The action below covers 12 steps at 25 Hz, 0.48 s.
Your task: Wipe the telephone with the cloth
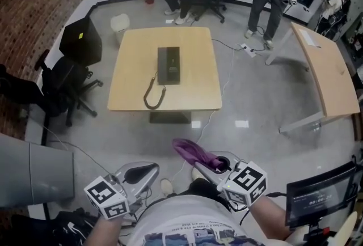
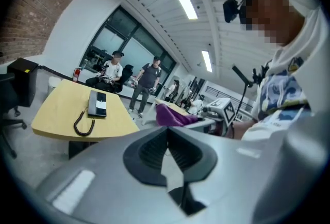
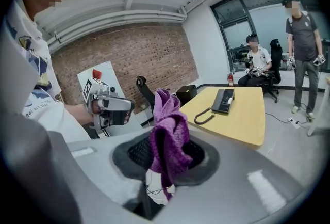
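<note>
I judge this to be the approach: the cloth is in hand, but wiping has not begun. My right hand-held gripper (image 1: pixel 218 163) is clamped on the purple cloth (image 1: pixel 191 152), which stands up out of the jaws in a bunched fold, with a white tag showing low down in the right gripper view. My left hand-held gripper (image 1: pixel 148 170) has its jaws pressed together with nothing between them. Both sit close to my body, low in the head view.

The telephone (image 1: pixel 168 65) lies flat near the middle of the surface (image 1: pixel 195 52), well apart from both grippers, across a stretch of grey floor. Its coiled cord (image 1: pixel 151 93) loops toward the near edge.

The next move calls for carrying the cloth over the near edge and lowering the bunched part onto the top of the telephone. The set looks light enough to slide, so I would likely steady it with the closed left jaws. I would also keep clear of the cord.

The surface is pale wood and carries only the telephone and cord. A black office chair (image 1: pixel 63 85) stands to its left by a brick wall (image 1: pixel 34 1), and a white bin (image 1: pixel 119 22) sits beyond the far corner. A second table (image 1: pixel 329 75) is off to the right, and people sit and stand at the back by the windows.
</note>
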Motion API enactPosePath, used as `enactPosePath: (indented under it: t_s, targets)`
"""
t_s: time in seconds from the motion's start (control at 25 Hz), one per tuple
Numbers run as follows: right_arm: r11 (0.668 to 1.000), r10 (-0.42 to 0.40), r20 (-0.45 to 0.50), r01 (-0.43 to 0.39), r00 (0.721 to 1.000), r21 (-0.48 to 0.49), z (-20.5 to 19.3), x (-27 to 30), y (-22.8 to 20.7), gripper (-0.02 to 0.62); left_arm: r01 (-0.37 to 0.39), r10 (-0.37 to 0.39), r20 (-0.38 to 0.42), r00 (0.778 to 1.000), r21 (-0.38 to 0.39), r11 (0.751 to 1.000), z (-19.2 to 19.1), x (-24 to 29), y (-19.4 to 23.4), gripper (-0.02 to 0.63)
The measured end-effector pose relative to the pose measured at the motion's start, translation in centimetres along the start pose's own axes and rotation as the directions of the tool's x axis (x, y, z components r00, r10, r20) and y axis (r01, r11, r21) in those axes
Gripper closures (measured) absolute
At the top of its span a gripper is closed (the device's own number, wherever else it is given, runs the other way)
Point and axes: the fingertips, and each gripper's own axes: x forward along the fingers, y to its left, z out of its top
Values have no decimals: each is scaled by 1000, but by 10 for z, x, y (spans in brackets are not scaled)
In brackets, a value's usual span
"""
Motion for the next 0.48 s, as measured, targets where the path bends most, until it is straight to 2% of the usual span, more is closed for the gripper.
enactPosePath:
  t_s: [0.48]
  targets:
    - [999,-27,18,28,999,-34,-3,7,42,511,49,-49,-15,999,14,999,-17,-28,-7,601]
